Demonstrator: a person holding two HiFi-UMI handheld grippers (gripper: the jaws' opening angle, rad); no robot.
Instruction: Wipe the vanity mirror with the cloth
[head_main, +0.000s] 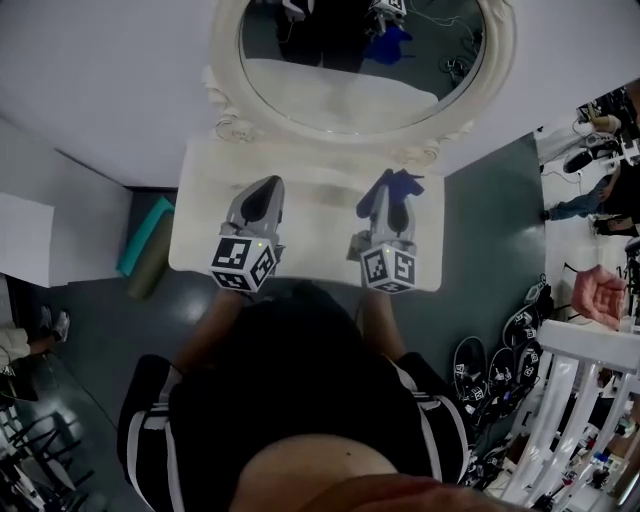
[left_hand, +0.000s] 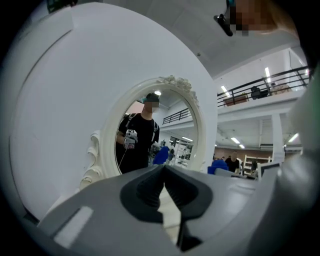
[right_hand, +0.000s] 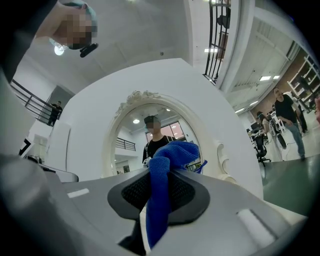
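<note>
Bench (head_main: 200, 205): white, against white wall. Mirror (head_main: 350, 95) upright at bench's far edge, oval in ornate white frame, long axis vertical, glass facing person. Both claws over bench, side by side, pointing at mirror, short of glass. Left claw (left_hand: 163, 169): tips pressed together, nothing between. Right claw (right_hand: 161, 171): pinching blue cloth (right_hand: 169, 159). Cloth's long axis runs along claw; bunched end sticks out past tips toward mirror, tail hangs down behind pads.
</note>
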